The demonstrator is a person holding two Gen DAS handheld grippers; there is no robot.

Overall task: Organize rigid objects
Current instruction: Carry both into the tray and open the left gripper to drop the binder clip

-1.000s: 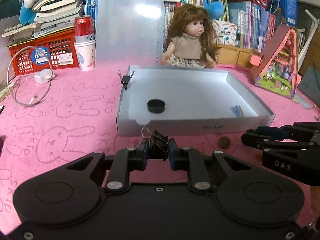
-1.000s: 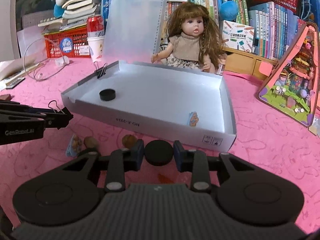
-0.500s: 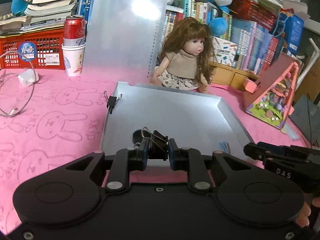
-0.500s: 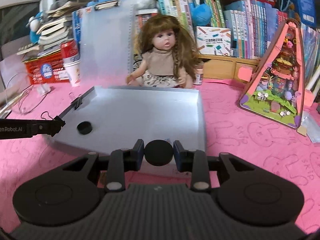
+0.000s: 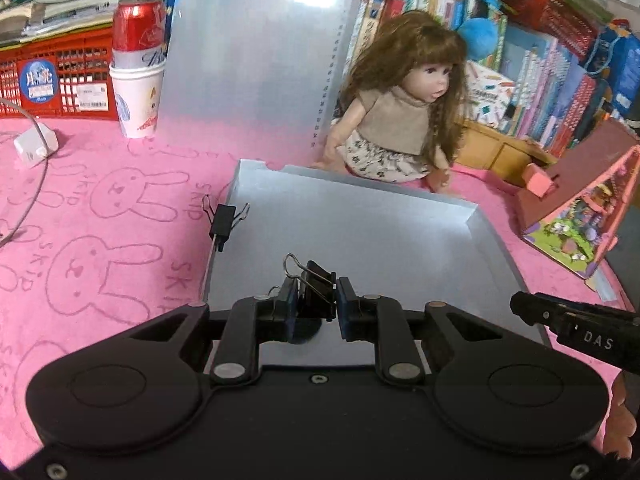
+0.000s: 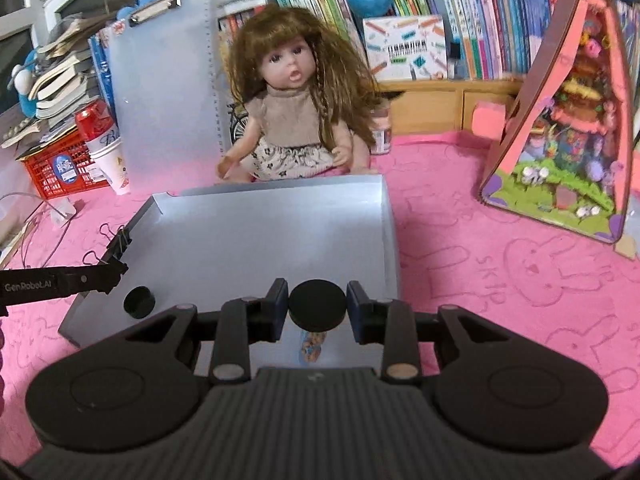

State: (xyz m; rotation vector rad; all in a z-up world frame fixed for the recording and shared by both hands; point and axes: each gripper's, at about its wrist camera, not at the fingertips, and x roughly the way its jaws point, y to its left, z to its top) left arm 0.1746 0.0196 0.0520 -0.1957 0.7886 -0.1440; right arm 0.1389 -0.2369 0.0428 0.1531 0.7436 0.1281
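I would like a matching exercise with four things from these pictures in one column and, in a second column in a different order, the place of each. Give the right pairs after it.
Things
1. binder clip
2. second binder clip
3. black disc
4. red can

Places
A. standing in the white paper cup
B. between the fingers of the right gripper
C. clipped on the left wall of the grey tray
D. between the fingers of the left gripper

Pairs: 1-D, 2-C, 3-B, 4-A
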